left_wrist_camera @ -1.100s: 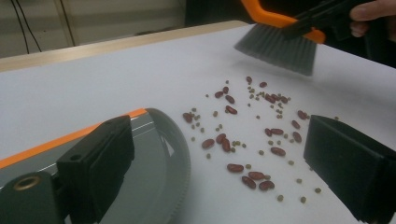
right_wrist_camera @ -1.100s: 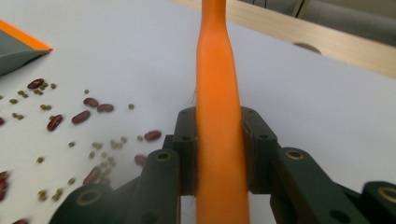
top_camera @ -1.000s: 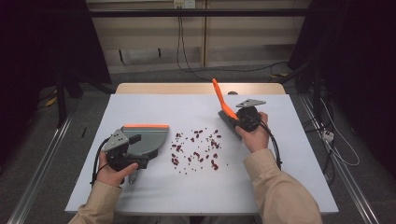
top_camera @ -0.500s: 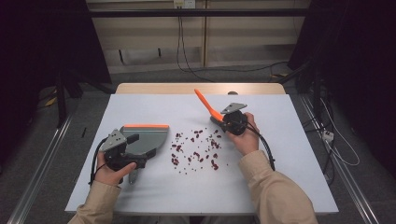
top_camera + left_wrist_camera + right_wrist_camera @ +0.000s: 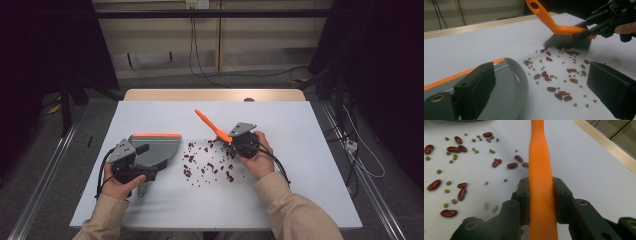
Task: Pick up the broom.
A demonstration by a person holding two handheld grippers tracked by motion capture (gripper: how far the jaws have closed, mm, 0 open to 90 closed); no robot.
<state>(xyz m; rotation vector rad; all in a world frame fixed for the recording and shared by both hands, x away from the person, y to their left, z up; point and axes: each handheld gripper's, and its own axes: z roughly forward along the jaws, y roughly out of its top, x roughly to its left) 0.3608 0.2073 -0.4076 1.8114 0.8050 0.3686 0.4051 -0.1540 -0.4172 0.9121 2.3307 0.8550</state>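
A: So, largest first: the white tabletop [image 5: 310,165], and on it the grey dustpan [image 5: 156,148] with its orange lip. Everything else I'll place from that dustpan.

B: Who has it?

A: The left claw [image 5: 142,176] is at the dustpan's near end, at its handle, where the hand hides the grip; I cannot tell whether its jaws pinch anything. In the left gripper view they stand apart, one over the pan.

B: And the brush?

A: The orange hand brush [image 5: 560,27] is on the far side of the spill from the dustpan, bristles down at the spill's far edge. The right claw [image 5: 541,195] is clamped on its handle, pads [image 5: 524,195] pressed to both sides.

B: The spill itself?

A: Red kidney beans [image 5: 546,76] and small green mung beans [image 5: 447,183], scattered just off the dustpan's open rim.

B: So which step?

A: Sweeping, I'd judge, barely begun. Next calls for dragging the bristles low toward the dustpan while the left hand keeps its lip flat.
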